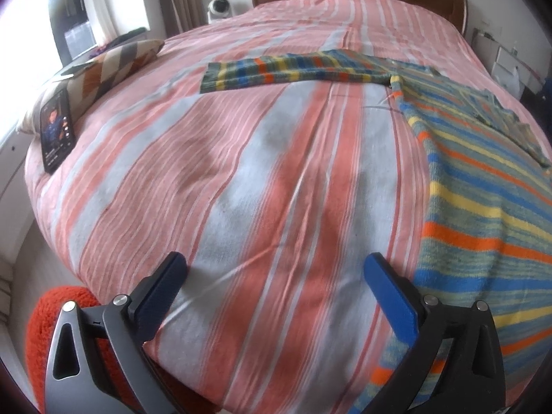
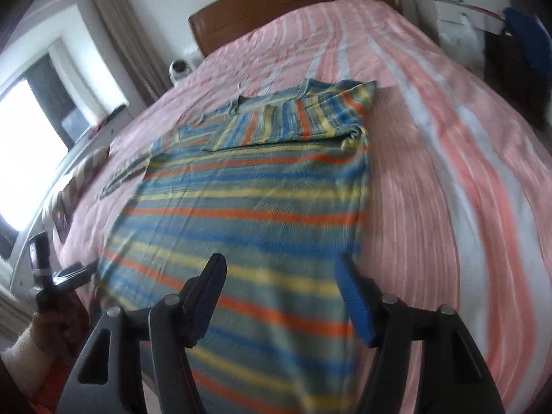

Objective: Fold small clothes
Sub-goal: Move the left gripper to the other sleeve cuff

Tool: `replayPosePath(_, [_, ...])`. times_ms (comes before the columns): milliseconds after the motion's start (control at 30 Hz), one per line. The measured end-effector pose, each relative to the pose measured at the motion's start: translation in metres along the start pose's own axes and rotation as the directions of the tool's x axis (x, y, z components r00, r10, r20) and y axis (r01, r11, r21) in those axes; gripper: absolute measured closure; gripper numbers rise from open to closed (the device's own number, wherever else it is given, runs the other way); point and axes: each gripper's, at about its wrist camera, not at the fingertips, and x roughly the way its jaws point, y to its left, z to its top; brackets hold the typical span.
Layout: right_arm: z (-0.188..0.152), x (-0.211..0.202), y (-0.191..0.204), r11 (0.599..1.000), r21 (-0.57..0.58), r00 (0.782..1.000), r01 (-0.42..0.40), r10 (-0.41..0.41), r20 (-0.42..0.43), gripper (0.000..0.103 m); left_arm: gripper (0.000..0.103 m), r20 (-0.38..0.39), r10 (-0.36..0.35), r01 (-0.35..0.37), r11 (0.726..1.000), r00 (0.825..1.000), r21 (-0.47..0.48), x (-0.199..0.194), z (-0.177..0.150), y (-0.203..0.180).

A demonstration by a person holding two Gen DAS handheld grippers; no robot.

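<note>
The left gripper (image 1: pixel 275 269) is held with its jaws spread wide and nothing between them, above the near edge of a bed (image 1: pixel 241 179) covered in pink and pale grey stripes. Ahead and to the right of this gripper a striped sweater (image 1: pixel 483 207) in blue, yellow, orange and green is laid flat on the cover, and one sleeve (image 1: pixel 296 70) is stretched out sideways well ahead of the blue fingers (image 1: pixel 390 296). To the far left of the gripper a phone (image 1: pixel 57 131) is propped against a patterned cushion (image 1: pixel 114 65), and an orange knitted item (image 1: pixel 41 327) is seen just below the left finger.

The right gripper (image 2: pixel 281 296) is likewise held released, its fingers parted and empty, directly over the sweater's lower body (image 2: pixel 241 234). Further ahead of it the other sleeve (image 2: pixel 293 117) is folded across the chest. The wooden headboard (image 2: pixel 293 10) is seen beyond. To the lower left the left gripper (image 2: pixel 69 272) is partly visible, though blurred
</note>
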Motion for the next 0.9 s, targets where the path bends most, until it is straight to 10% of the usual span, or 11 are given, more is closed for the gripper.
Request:
replayPosePath(467, [-0.026,0.01,0.052,0.98,-0.181,0.997,0.081,-0.077,0.029,0.025,0.001,-0.051,-0.111,0.11,0.994,0.993,-0.011,-0.013,0.005,0.006])
replayPosePath(667, [-0.031,0.01,0.065,0.968,-0.239,0.997,0.072,-0.064,0.042,0.025,0.001,-0.028,-0.36,0.349,0.919,0.932,-0.182,-0.032,0.071,0.042])
replayPosePath(900, [-0.036,0.014,0.068,0.966,-0.251,0.998,0.062,-0.056,0.028,0.025,0.002,-0.033,-0.164,0.153,0.964,0.986,-0.217,0.054,0.192,0.107])
